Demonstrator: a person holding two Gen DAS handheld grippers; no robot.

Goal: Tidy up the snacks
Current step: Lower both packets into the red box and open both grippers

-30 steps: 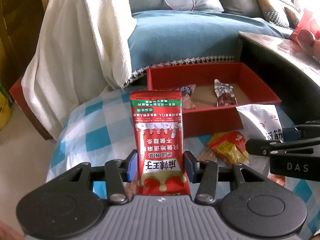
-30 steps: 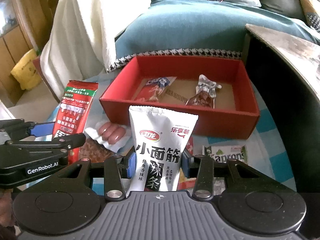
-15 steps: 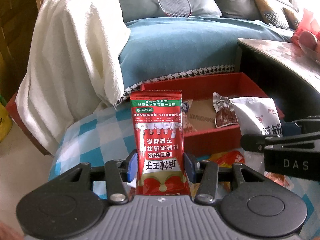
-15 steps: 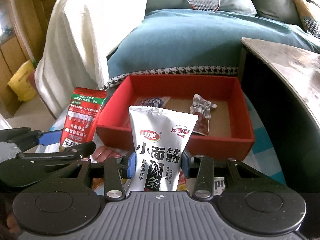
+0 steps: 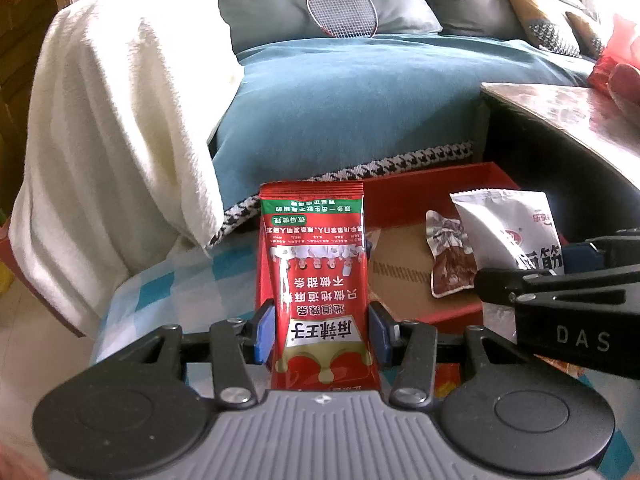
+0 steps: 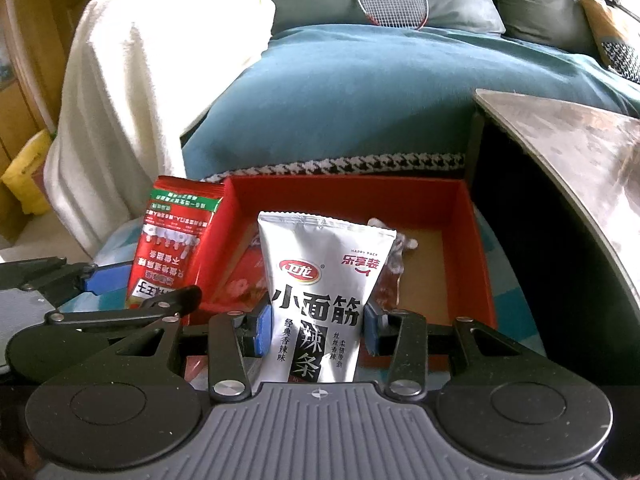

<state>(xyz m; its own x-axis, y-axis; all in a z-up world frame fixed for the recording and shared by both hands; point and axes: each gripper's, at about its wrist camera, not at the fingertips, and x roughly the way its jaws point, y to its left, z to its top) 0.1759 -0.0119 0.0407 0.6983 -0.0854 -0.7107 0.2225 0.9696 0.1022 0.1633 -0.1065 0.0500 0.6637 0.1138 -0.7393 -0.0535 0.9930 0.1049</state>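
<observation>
The left gripper (image 5: 322, 334) pinches a red snack packet (image 5: 320, 280) and the right gripper (image 6: 316, 330) a white one (image 6: 320, 288); released early, either may miss the red box (image 6: 476, 264) at 12 o'clock.

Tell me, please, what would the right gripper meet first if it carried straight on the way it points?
Probably the red box: the right gripper, shut on the white packet, points down into its open inside, though depth is unclear.

Black hand-held gripper (image 5: 322, 334), blue pads (image 5: 264, 334), silver screws
</observation>
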